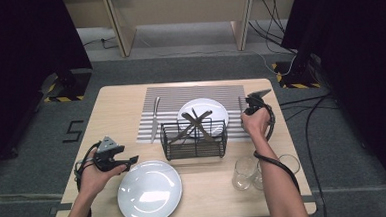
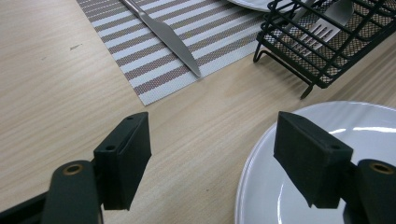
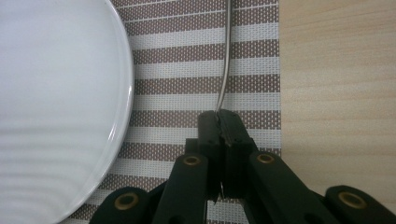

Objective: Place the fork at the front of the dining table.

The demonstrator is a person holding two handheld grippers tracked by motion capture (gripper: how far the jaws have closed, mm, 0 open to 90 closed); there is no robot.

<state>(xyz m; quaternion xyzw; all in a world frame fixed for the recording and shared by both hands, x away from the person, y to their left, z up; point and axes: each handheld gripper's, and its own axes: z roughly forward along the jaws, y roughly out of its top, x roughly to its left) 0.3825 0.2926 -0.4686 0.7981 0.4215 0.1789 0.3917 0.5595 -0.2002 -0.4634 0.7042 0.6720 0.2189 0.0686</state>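
- We see a thin metal utensil point(image 3: 226, 65) lying over the striped placemat point(image 3: 187, 84), just right of the far plate point(image 3: 51, 93).
- Our right gripper point(image 3: 221, 122) pinches its handle end, jaws closed tight on it.
- Our left gripper point(image 2: 212, 149) gapes wide beside the near plate point(image 2: 373, 135), holding nothing.

A knife point(image 1: 155, 116) lies on the left part of a striped placemat point(image 1: 168, 97), and behind a black wire basket point(image 1: 194, 138) holding crossed cutlery sits a white plate point(image 1: 216, 110). A second white plate point(image 1: 150, 192) rests near the table's point(image 1: 115, 105) front edge, with clear glasses point(image 1: 245, 173) grouped to its right.
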